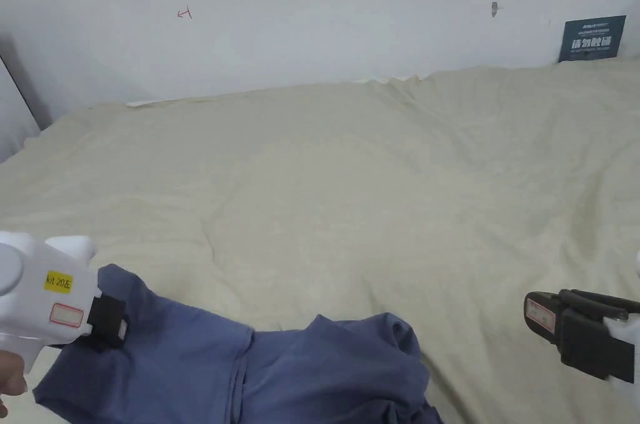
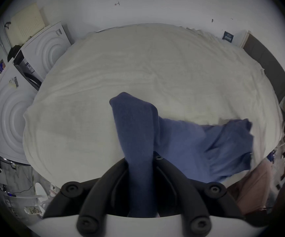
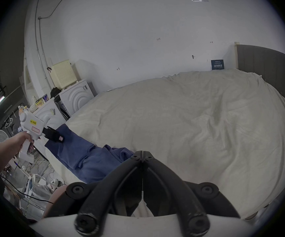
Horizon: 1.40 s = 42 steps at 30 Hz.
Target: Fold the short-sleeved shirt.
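Blue short-sleeved shirt (image 1: 187, 363) lies crumpled on the bed (image 1: 350, 194), left tool (image 2: 140, 158) clamped on it; right tool (image 3: 142, 155) closed, empty, beside it.

We see the shirt (image 1: 187, 363) as soft, matt blue cloth, creased and limp, with a faintly fuzzy weave where it passes between the left gripper's (image 2: 140, 160) jaws. Those jaws look like matt black plastic or rubber, their housing smooth white plastic with a slight sheen. The right gripper (image 3: 143, 157) has the same matt black jaws, closed together on nothing. The bed cover (image 1: 375, 194) is cream cloth, matt and rumpled. The wall (image 1: 312, 13) looks smooth, painted white, matt.
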Available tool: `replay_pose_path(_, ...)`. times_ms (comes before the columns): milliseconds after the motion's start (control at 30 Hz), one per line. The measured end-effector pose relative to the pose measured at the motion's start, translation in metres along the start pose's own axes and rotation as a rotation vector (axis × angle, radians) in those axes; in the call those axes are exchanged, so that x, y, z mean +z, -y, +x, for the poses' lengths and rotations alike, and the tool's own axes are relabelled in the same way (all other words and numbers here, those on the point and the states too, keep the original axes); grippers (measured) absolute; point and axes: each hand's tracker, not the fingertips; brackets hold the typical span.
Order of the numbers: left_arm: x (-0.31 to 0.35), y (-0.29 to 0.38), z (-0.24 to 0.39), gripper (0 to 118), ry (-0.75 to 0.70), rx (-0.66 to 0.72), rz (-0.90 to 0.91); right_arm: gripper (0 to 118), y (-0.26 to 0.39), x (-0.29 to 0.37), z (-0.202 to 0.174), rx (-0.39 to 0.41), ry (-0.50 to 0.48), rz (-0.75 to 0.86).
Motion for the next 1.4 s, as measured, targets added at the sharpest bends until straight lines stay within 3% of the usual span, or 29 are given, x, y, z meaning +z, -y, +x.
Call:
replay_pose_path(167, 0.003, -0.013, 0.091, 12, 0.163, -0.118, 0.042, 0, 0.003, 0.007, -0.007, -0.002, -0.024, 0.015)
replay_pose_path(267, -0.026, -0.018, 0.155, 12, 0.361, -0.103, -0.082, 0, 0.002, 0.014, -0.007, 0.007, -0.016, 0.028)
replay_pose_path(400, -0.071, -0.024, 0.224, 14, 0.473, -0.115, -0.197, 0, 0.001, 0.025, -0.001, -0.021, -0.017, 0.038)
replay_pose_path(433, -0.08, -0.024, 0.235, 25, 0.509, -0.103, -0.204, 0, 0.002, 0.026, 0.008, -0.023, -0.007, 0.042)
replay_pose_path(467, -0.087, -0.024, 0.243, 50, 0.571, -0.07, -0.225, 0, 0.002, 0.028, 0.011, -0.022, 0.002, 0.044)
replay_pose_path(500, -0.09, -0.024, 0.249, 92, 0.634, -0.03, -0.254, 0, 0.003, 0.03, 0.013, -0.022, 0.009, 0.045)
replay_pose_path(533, -0.093, -0.024, 0.252, 113, 0.696, -0.003, -0.271, 0, 0.003, 0.032, 0.016, -0.023, 0.015, 0.045)
replay_pose_path(633, -0.08, -0.024, 0.249, 118, 0.763, -0.002, -0.244, 0, 0.004, 0.036, 0.02, -0.033, 0.022, 0.045)
replay_pose_path(867, -0.042, -0.021, 0.196, 118, 0.516, -0.13, -0.081, 0, 0.005, 0.031, 0.034, -0.088, 0.032, 0.049)
replay_pose_path(900, -0.042, -0.017, 0.191, 114, 0.507, -0.129, -0.061, 0, 0.005, 0.03, 0.034, -0.096, 0.029, 0.049)
replay_pose_path(933, -0.042, -0.012, 0.188, 99, 0.51, -0.125, -0.062, 0, 0.006, 0.03, 0.034, -0.1, 0.026, 0.048)
replay_pose_path(967, -0.047, -0.009, 0.189, 70, 0.506, -0.127, -0.061, 0, 0.006, 0.029, 0.033, -0.101, 0.024, 0.048)
replay_pose_path(1000, -0.054, -0.006, 0.192, 10, 0.514, -0.129, -0.069, 0, 0.006, 0.029, 0.032, -0.099, 0.024, 0.046)
replay_pose_path(1033, -0.061, -0.002, 0.197, 0, 0.555, -0.142, -0.07, 0, 0.006, 0.029, 0.031, -0.094, 0.024, 0.044)
replay_pose_path(1100, -0.069, 0.007, 0.212, 0, 0.605, -0.181, -0.085, 0, 0.007, 0.03, 0.03, -0.084, 0.022, 0.043)
replay_pose_path(1300, -0.125, 0.021, 0.277, 0, 0.457, -0.261, -0.174, 0, 0.005, 0.039, 0.021, -0.067, 0.034, 0.042)
replay_pose_path(1400, -0.115, 0.019, 0.288, 0, 0.593, -0.194, -0.132, 0, 0.003, 0.042, 0.022, -0.063, 0.04, 0.043)
